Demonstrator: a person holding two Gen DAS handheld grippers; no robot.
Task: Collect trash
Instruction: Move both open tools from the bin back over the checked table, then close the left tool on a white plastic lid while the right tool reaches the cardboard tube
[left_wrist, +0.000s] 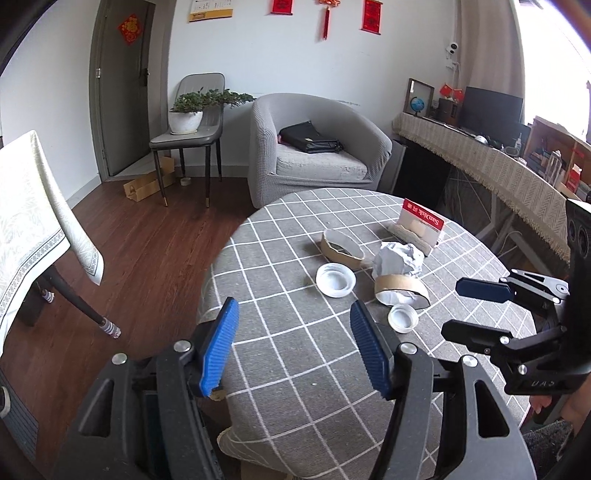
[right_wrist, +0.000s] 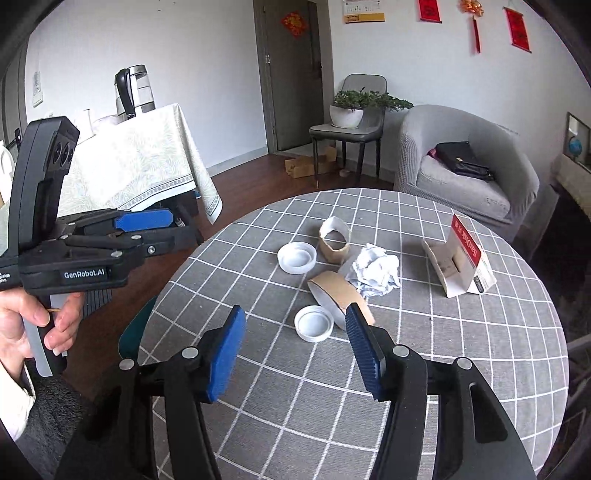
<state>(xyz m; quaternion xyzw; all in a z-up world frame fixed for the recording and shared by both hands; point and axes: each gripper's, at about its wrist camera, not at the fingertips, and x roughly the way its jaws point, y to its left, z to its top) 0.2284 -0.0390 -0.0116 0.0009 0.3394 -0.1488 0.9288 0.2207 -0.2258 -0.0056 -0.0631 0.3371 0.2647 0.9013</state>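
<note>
Over the round checked table (right_wrist: 443, 369), both grippers are hovering with nothing between their blue pads: the left gripper (left_wrist: 293, 347) is standing released above the near edge, and the right gripper (right_wrist: 295, 350) is likewise gaping just short of the trash. That trash is lying clustered mid-table: a crumpled paper wad (right_wrist: 375, 275), two cardboard tape rings (right_wrist: 338, 295), two white plastic lids (right_wrist: 314, 323) and a torn red-and-white package (right_wrist: 461, 264) further right. The lids are lying flat and look thin, so a pinch from above risks skidding them or bunching the cloth. The nearer ring is touching the paper, so grabbing one could drag the other. No bin is showing anywhere, and the two grippers are crowding each other.
</note>
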